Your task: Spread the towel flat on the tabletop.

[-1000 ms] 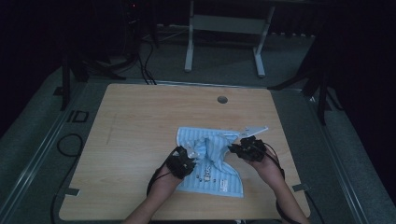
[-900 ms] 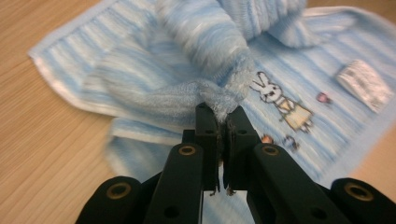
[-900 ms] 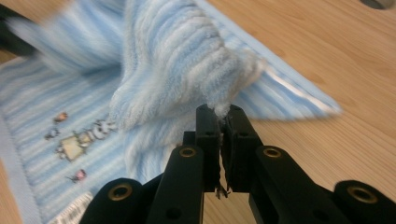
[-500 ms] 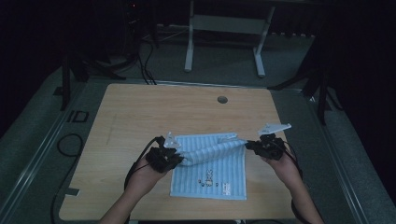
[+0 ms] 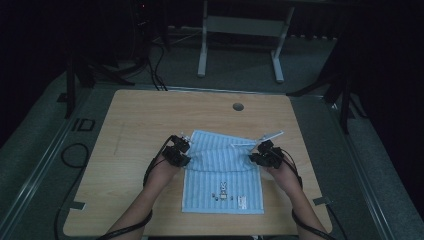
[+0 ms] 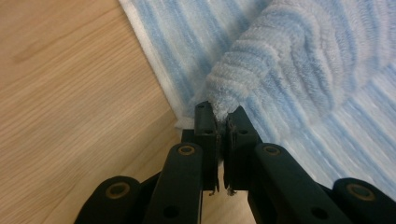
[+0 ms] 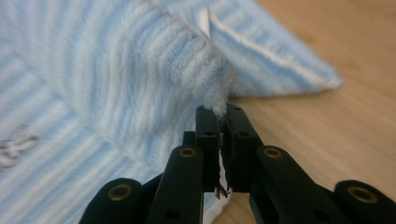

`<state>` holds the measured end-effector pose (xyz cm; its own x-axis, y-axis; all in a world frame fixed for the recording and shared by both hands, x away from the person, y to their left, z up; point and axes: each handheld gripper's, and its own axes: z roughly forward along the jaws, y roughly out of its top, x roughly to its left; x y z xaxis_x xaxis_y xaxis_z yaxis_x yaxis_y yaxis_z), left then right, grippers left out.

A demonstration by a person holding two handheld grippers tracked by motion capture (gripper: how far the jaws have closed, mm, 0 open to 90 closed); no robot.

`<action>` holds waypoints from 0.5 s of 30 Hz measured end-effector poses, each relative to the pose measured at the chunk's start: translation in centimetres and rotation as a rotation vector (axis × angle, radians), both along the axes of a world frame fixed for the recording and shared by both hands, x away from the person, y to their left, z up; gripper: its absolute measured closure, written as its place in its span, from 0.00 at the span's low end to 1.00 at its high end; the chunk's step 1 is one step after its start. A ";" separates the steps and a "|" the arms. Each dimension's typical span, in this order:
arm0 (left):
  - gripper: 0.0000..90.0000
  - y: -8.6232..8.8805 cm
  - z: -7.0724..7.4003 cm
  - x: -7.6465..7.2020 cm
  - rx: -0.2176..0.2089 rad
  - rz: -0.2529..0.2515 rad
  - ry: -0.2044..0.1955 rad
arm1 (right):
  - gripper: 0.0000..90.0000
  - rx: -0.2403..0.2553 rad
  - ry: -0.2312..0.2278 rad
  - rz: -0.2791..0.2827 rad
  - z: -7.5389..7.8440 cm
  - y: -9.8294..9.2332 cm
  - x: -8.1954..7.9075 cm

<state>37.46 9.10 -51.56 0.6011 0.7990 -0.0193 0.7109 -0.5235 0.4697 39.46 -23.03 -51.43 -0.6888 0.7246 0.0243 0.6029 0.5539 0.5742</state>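
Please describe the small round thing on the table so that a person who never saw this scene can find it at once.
Look at the wooden table and follow its far edge, right of the middle. Beyond the striped blue towel sits a small dark round hole, alone on bare wood, touching nothing.

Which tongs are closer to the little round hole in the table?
The right tongs, but not by much. The hole sits toward the far edge, right of the middle. The right tongs grip the blue towel just below it; the left tongs grip it farther to the left.
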 end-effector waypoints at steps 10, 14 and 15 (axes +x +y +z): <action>0.68 0.0 0.9 0.0 0.005 0.030 -0.037 | 0.80 -0.026 0.013 -0.047 -1.1 -0.4 0.4; 0.63 1.6 3.2 -2.6 -0.078 0.006 -0.100 | 0.73 0.002 -0.029 -0.051 1.0 -1.9 -1.0; 0.63 1.8 3.5 -3.2 -0.097 -0.002 -0.111 | 0.73 0.010 -0.043 -0.046 1.5 -2.1 -1.4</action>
<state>34.27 10.95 -48.01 0.6054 0.7954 -0.0295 0.6506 -0.4731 0.5941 38.01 -25.08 -49.96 -0.6552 0.7554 0.0027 0.6021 0.5201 0.6058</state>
